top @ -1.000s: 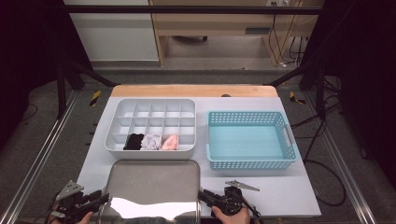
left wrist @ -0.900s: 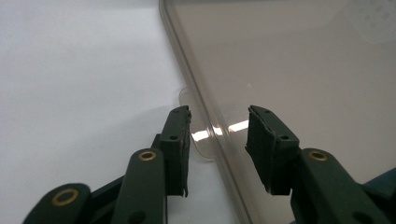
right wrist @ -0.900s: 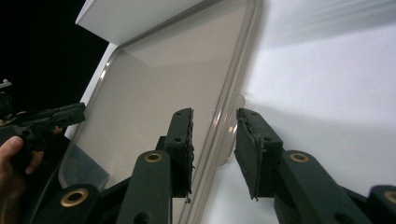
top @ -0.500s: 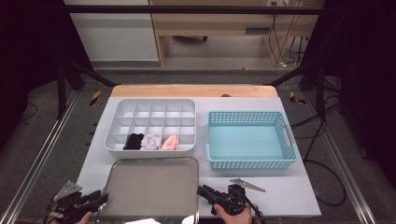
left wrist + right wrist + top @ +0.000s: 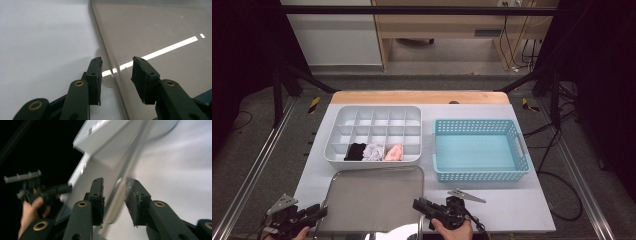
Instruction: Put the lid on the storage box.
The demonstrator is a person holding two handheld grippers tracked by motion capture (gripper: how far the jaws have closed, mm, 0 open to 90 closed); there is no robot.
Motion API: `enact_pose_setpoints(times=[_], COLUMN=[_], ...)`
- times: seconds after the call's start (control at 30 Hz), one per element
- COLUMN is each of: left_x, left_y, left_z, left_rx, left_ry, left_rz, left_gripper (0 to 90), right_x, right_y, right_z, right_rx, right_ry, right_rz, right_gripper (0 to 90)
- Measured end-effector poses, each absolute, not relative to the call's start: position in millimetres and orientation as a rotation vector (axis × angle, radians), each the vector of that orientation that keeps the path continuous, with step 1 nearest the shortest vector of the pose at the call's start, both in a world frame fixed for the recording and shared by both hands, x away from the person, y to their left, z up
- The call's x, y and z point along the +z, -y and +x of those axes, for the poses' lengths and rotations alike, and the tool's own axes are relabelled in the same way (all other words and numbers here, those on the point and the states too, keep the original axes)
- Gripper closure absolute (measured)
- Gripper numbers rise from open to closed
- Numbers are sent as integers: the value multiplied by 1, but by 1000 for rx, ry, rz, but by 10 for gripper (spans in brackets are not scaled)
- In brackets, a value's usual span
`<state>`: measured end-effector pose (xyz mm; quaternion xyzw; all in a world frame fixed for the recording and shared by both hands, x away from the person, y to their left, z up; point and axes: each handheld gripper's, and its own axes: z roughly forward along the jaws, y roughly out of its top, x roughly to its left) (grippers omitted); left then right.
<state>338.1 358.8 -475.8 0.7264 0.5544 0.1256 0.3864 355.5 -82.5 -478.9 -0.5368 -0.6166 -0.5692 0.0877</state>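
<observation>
A clear, glossy lid [image 5: 372, 197] lies flat on the white table near the front edge. My left gripper [image 5: 319, 212] is at its left edge; in the left gripper view the jaws [image 5: 117, 65] stand apart astride the lid's rim [image 5: 162, 30] and its small tab, so it is open. My right gripper [image 5: 418, 206] is at the lid's right edge. Its jaws [image 5: 115, 185] have just been opening, with the blurred rim [image 5: 126, 167] running between them and a gap on both sides. The left gripper [image 5: 63, 188] shows far off in a hand.
A white divided organizer [image 5: 377, 108] sits behind the lid, with black [image 5: 355, 151], grey [image 5: 373, 151] and pink [image 5: 394, 152] cloth rolls in its front row. An empty blue basket [image 5: 482, 175] stands to its right. The table's front edge is just below both hands.
My right gripper has shifted a little left, closer over the lid's right edge. The bright reflection on the lid's near part has shrunk. The left gripper has stayed put.
</observation>
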Motion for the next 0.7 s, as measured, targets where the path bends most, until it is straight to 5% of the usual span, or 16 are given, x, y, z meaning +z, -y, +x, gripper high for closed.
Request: enact_pose_setpoints(times=[0.7], left_x=[-476], left_y=[-360], left_z=[344], left_rx=[269], left_ry=[-1378], left_rz=[1864], left_gripper=[376], right_x=[-487], right_y=[98], right_z=[360], right_rx=[-1532], right_ry=[2010], right_rz=[-1568], right_gripper=[710])
